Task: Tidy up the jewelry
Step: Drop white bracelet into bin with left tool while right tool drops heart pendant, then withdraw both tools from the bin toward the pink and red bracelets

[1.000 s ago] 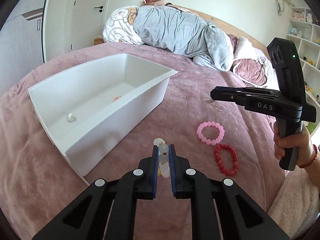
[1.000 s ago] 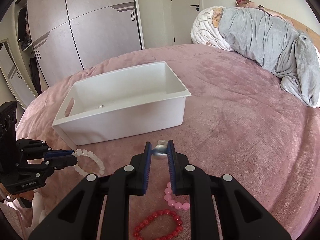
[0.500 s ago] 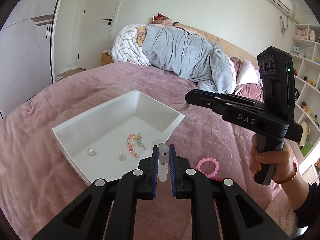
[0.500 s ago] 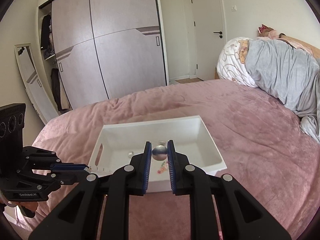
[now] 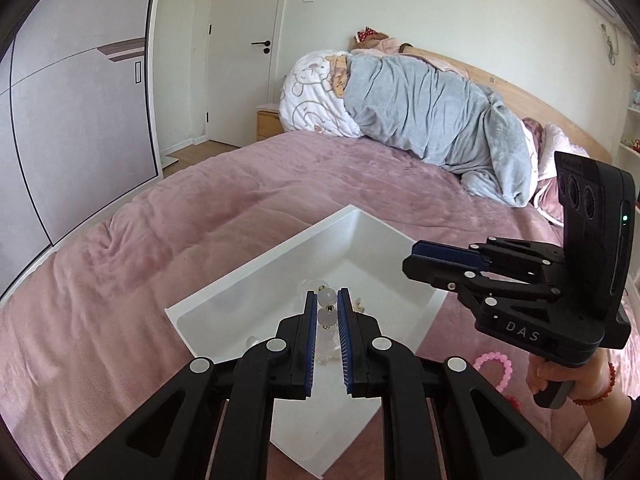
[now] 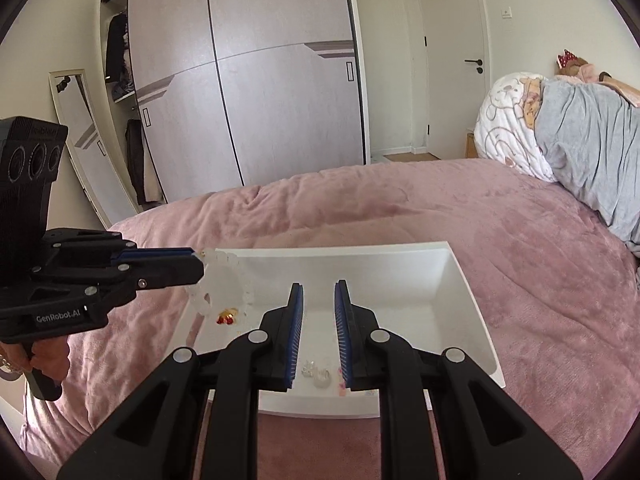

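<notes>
left gripper (image 5: 327, 312): jaws pinched on the white bead bracelet (image 5: 326, 320); held over the near-left part of the white bin (image 5: 256, 280).
white bead bracelet: frosted beads with small gold spacers, clamped between the blue pads; in the right wrist view the loop (image 6: 222, 284) hung from the jaw tips above the bin's left end.
right gripper (image 6: 319, 320): jaws spread, nothing between them; hovered above the bin's near wall. Side-on in the left wrist view (image 5: 440, 264).
right hand (image 5: 560, 376): wrapped round the gripper handle, red bead string on the wrist.
white bin: rectangular, sat on the pink bedspread (image 5: 200, 216); rim (image 6: 472, 300) seen from above.
bin contents: small clear pieces (image 6: 316, 372) near the front wall, a red and gold bit (image 6: 227, 317) at the left end under the hanging loop.
pink bracelet (image 5: 494, 368): lay on the bedspread, right of the bin, well outside it.
red bracelet (image 5: 514, 402): just past the pink one, mostly hidden by the gripper.
grey blanket (image 5: 432, 116): bundled at the head of the bed, beside a white printed pillow (image 5: 316, 96).
wardrobe (image 6: 256, 80): sliding doors, far wall.
</notes>
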Motion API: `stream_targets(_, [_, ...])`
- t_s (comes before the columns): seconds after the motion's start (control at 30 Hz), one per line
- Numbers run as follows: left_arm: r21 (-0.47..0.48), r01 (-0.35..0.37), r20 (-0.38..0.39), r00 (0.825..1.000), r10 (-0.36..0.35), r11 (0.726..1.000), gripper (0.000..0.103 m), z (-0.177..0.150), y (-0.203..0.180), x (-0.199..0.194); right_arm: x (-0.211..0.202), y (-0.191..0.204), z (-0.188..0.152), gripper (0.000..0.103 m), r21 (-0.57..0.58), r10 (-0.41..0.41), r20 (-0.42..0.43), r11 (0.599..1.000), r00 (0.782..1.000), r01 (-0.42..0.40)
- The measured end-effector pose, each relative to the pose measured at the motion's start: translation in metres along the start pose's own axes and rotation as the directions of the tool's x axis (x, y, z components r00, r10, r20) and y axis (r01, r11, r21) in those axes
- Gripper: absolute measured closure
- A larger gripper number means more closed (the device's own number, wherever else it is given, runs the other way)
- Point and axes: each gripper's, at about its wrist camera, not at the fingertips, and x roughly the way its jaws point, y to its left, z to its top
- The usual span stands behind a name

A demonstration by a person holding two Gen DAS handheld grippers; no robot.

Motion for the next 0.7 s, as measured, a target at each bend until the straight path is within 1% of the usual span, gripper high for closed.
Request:
stream_targets(0.07, [-0.002, -0.013, -0.027, 1.0, 0.013, 1.0, 0.088, -0.005, 0.002, 0.016, 0.005, -0.008, -0.005, 0.086, 0.025, 0.006, -0.009, 1.0, 1.0, -0.006])
stream_targets(0.2, [-0.01, -0.028, -0.055, 0.998, 0.027, 1.0, 0.088, -0.012, 0.006, 0.04, 0.011, -0.019, -0.012, 0.086, 0.042, 0.0, -0.019, 0.999, 1.0, 0.0])
stream_targets(0.33, [-0.012, -0.05, -0.097, 0.994, 0.049, 0.999, 0.087, -0.017, 0.01, 0.063, 0.015, -0.025, -0.017, 0.084, 0.058, -0.001, -0.033, 0.998, 0.999, 0.003])
stream_targets(0.4, [0.002, -0.075, -0.115, 0.991, 0.074, 0.997, 0.085, -0.017, 0.009, 0.073, 0.014, -0.025, -0.018, 0.075, 0.056, -0.007, -0.037, 0.998, 0.999, 0.009])
stream_targets(0.43, [0.004, -0.087, -0.114, 0.99, 0.087, 0.996, 0.076, -0.017, 0.008, 0.075, 0.012, -0.025, -0.018, 0.061, 0.054, -0.014, -0.03, 0.998, 0.999, 0.016])
stream_targets(0.47, [0.002, -0.097, -0.109, 0.989, 0.097, 0.995, 0.07, -0.018, 0.008, 0.076, 0.009, -0.025, -0.018, 0.052, 0.054, -0.018, -0.023, 0.998, 1.0, 0.02])
stream_targets(0.53, [-0.012, -0.11, -0.095, 0.99, 0.108, 0.994, 0.068, -0.018, 0.008, 0.075, 0.003, -0.026, -0.016, 0.048, 0.054, -0.026, -0.014, 0.998, 1.0, 0.027])
stream_targets(0.57, [-0.022, -0.117, -0.089, 0.989, 0.114, 0.993, 0.058, -0.017, 0.007, 0.073, 0.0, -0.027, -0.015, 0.046, 0.057, -0.029, -0.01, 0.998, 1.0, 0.029])
stream_targets(0.6, [-0.036, -0.127, -0.079, 0.989, 0.124, 0.991, 0.053, -0.016, 0.007, 0.07, -0.004, -0.027, -0.013, 0.043, 0.061, -0.036, -0.003, 0.997, 0.999, 0.037])
stream_targets(0.63, [-0.051, -0.132, -0.062, 0.99, 0.129, 0.99, 0.047, -0.015, 0.006, 0.065, -0.01, -0.028, -0.012, 0.036, 0.066, -0.043, 0.007, 0.997, 0.999, 0.043])
stream_targets(0.67, [-0.068, -0.133, -0.042, 0.991, 0.131, 0.989, 0.045, -0.014, 0.005, 0.06, -0.017, -0.029, -0.01, 0.03, 0.073, -0.047, 0.023, 0.996, 0.999, 0.045])
stream_targets(0.7, [-0.081, -0.135, -0.023, 0.991, 0.134, 0.987, 0.042, -0.012, 0.004, 0.053, -0.026, -0.031, -0.008, 0.027, 0.081, -0.047, 0.043, 0.996, 0.998, 0.043])
